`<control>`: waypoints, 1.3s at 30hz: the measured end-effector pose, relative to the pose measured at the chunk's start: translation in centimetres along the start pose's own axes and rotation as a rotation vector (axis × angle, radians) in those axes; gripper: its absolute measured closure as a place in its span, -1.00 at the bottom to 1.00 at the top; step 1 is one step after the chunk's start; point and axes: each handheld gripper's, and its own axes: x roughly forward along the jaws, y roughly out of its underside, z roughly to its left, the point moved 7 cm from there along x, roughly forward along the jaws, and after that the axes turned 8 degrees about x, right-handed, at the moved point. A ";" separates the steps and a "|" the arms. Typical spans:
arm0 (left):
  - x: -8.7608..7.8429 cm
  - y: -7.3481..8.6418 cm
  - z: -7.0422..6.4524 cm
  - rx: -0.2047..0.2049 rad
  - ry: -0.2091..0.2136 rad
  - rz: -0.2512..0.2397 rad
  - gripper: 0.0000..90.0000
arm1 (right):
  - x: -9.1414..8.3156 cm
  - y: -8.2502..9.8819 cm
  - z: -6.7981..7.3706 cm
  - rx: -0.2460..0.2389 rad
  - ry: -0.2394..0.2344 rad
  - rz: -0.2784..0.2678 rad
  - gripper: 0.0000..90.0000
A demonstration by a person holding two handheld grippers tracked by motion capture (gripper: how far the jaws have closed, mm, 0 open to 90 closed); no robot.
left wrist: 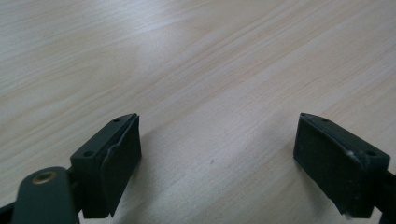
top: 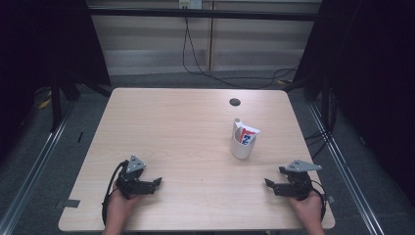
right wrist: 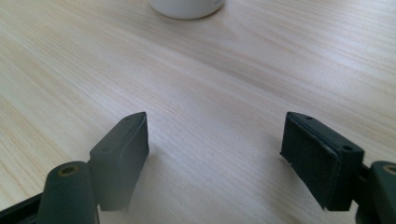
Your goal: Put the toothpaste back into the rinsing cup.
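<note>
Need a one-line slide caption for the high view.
Both claws, left and right, rest open near the table's front edge; a white cup holding a tube stands ahead of the right one.

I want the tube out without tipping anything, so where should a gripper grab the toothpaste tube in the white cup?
Probably by the tube's flat upper end, which sticks up above the white cup's rim and leans right. Come down from above with the right gripper, open and nearer, jaws across the flat faces.

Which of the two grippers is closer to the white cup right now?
The right gripper: it rests near the table's right front edge, just below the white cup, whose base shows ahead of its open jaws. The left gripper sits farther off.
</note>
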 end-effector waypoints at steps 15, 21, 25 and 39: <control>0.0 0.0 0.0 -0.001 0.000 -0.001 -0.67 | -0.3 0.5 -0.1 -0.011 0.004 0.025 -0.55; 0.0 0.0 0.0 0.003 0.000 0.003 -0.67 | -0.3 0.5 -0.1 -0.021 -0.002 0.028 -0.60; 0.0 0.0 0.0 0.003 0.000 0.002 -0.67 | -0.2 0.5 -0.2 -0.028 -0.016 0.033 -0.62; 0.0 0.0 0.0 0.003 0.000 0.003 -0.67 | -0.2 0.5 -0.2 -0.029 -0.017 0.032 -0.63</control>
